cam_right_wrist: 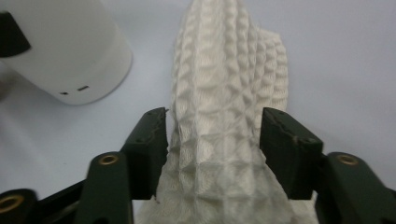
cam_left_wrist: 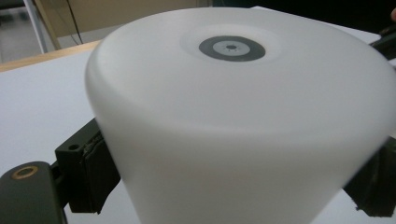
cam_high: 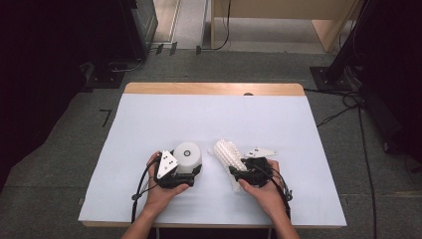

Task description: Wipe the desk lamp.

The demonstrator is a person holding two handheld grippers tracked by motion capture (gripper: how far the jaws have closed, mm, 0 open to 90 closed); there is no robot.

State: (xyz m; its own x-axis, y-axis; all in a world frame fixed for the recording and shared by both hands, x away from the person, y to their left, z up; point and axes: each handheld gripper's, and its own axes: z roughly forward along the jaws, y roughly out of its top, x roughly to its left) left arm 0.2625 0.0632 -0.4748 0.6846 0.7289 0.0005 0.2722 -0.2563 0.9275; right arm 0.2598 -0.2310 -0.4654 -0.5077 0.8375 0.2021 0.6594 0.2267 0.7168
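1. The tabletop [cam_high: 149, 124] under your hands is covered by a plain pale sheet with no print on it; in the high view it takes up the middle of the frame.
2. The white device [cam_high: 187, 157] sits lower centre-left in the high view. No brand or writing can be read on it: its top carries a dark grey ring with a small hub [cam_left_wrist: 232, 48], and the right gripper view shows two small marks low on its wall [cam_right_wrist: 74, 91], too small to read.
3. The white waffle cloth [cam_high: 228, 153] lies lower centre-right in the high view, just beside the device. It bears no label.
4. Your left tongs [cam_high: 184, 174] are clamped on the device, one pad [cam_left_wrist: 95, 170] pressed against each side of its wall.
5. Your right tongs [cam_right_wrist: 213, 149] stand partly open, the cloth running between the pads; whether the pads press on it I cannot tell.
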